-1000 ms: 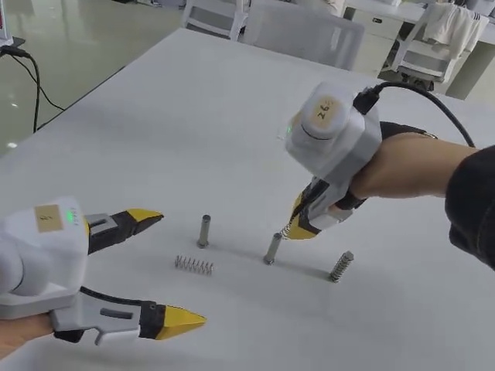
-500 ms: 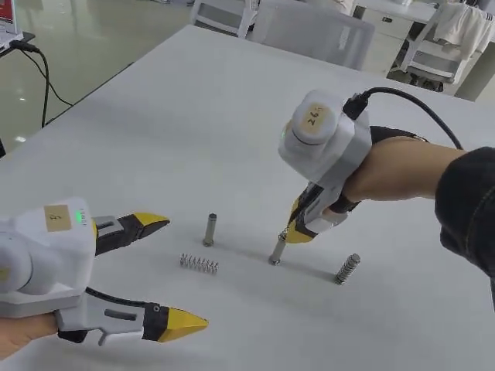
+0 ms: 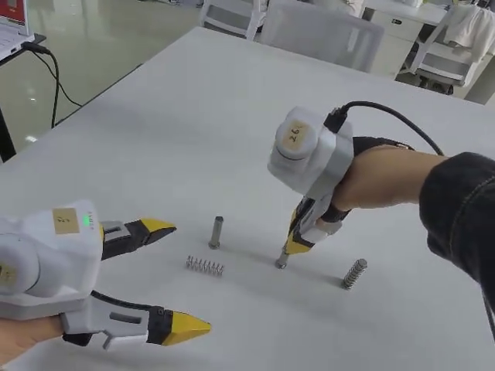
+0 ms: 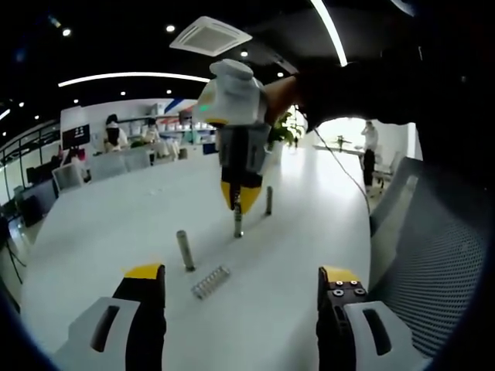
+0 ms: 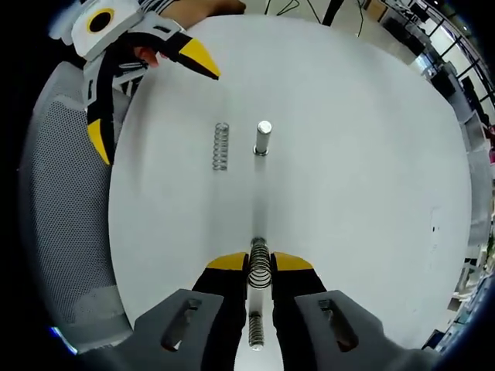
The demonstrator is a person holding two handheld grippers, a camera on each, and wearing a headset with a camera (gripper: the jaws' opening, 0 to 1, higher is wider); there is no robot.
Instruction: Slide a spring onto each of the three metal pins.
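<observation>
Over the middle pin, a spring clamped in the right gripper; left gripper spread apart.

L tongs, R tongs yellow-tipped; bare pin grey; table white.

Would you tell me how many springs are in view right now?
3: a loose spring on the table beside the bare pin, a held spring in the right gripper over the middle pin, a fitted spring on the third pin.
</observation>
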